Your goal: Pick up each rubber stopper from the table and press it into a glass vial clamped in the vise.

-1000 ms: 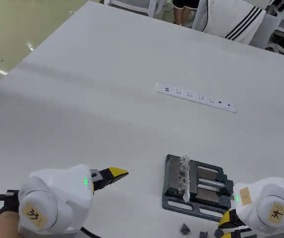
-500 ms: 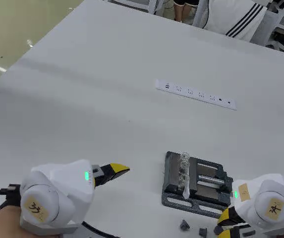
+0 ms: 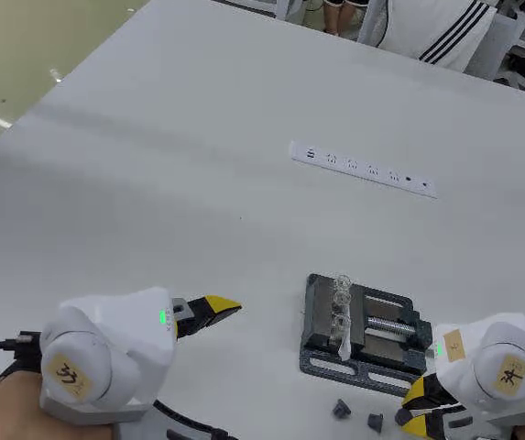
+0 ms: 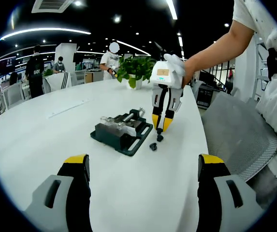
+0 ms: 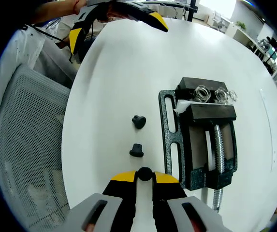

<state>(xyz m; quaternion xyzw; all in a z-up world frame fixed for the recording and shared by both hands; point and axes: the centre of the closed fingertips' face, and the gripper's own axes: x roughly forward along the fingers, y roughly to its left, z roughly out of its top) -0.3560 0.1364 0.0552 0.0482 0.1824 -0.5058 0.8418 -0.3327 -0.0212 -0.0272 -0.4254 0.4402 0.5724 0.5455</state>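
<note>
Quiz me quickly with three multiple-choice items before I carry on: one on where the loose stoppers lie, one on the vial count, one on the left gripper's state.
1. Where do the two loose stoppers lie?
A) on the floor
B) on the table beside the vise
C) on the power strip

2. How many vials does the vise hold?
A) one
B) three
C) five

3. The left gripper is:
A) shut on a vial
B) shut on a stopper
C) open and empty

Answers:
1 B: both sit on the white top next to the vise's slotted foot.
2 B: three glass rims stand in a row between the vise blocks.
3 C: its jaws stand wide apart with nothing between them.
</note>
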